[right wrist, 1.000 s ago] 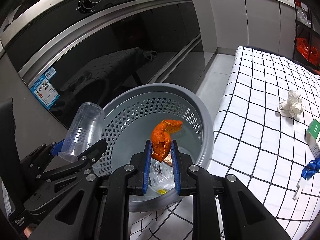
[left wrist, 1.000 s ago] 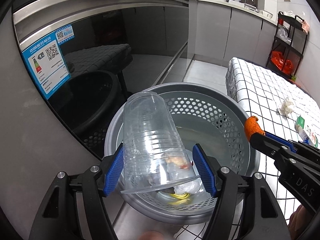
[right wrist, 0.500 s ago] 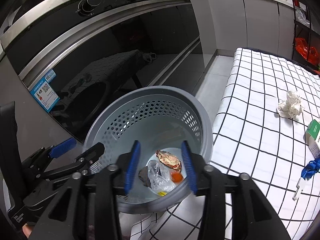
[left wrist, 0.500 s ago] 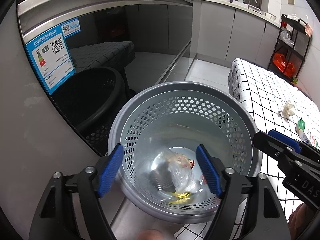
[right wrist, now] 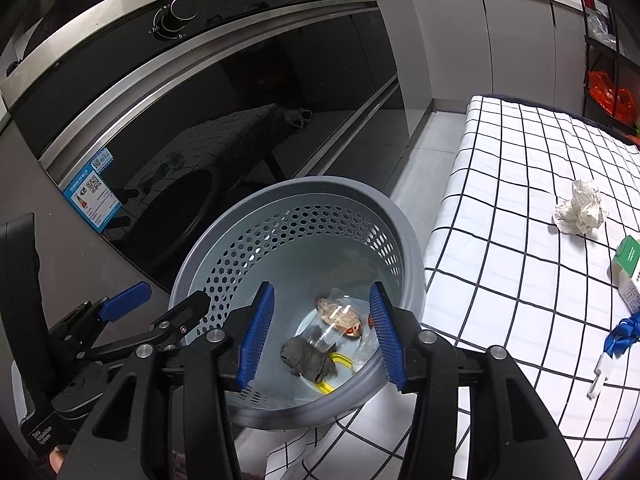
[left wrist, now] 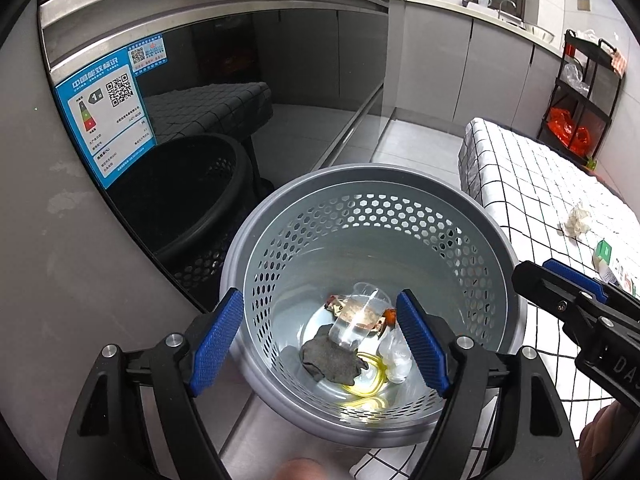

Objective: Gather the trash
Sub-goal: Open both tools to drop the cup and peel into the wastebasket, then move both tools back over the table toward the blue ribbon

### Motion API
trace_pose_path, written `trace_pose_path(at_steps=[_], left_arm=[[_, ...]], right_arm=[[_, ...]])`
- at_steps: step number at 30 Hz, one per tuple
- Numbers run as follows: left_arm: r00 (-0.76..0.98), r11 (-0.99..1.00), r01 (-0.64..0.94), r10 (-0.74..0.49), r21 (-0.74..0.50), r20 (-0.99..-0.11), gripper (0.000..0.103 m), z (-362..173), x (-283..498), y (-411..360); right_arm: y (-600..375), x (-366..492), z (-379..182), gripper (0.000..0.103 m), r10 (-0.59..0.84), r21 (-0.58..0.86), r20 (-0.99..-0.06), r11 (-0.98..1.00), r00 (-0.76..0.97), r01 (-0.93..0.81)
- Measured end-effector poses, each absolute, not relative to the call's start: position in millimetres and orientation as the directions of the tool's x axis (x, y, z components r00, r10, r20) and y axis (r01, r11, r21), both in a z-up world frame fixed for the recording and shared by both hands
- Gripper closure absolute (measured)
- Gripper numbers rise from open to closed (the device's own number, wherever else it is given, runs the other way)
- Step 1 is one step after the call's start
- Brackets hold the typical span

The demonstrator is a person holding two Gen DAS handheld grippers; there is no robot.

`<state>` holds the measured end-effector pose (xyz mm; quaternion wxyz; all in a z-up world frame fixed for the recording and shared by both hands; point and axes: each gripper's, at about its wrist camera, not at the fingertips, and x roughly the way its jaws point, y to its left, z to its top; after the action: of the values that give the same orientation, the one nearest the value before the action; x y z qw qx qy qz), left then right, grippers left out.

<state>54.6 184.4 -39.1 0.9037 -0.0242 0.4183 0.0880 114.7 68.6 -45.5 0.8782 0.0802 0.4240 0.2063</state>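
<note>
Hovering above the grey bin (left wrist: 496, 248), both the left hand-held gripper (left wrist: 320, 344) and right hand-held gripper (right wrist: 320, 332) gape wide, empty.

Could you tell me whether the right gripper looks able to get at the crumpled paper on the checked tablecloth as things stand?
Probably yes. The right gripper is open and empty above the grey bin, and the crumpled paper lies alone on the tablecloth, with nothing between.

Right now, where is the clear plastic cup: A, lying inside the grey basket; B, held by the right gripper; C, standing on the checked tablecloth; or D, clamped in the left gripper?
A: the clear plastic cup lies on its side at the bottom of the grey basket among other trash, while the left gripper and right gripper both hang open and empty above it.
</note>
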Motion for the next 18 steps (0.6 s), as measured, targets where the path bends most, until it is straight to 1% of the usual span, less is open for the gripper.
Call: trace_pose_path(at_steps=[18], left_arm=[[0.654,0.990,-0.142,0.109,0.020,-0.748,0.026,-33,53,171]], right_arm=[[46,103,-38,0.054,0.404,0.300,-0.707,0.914,0.581,-0.271]])
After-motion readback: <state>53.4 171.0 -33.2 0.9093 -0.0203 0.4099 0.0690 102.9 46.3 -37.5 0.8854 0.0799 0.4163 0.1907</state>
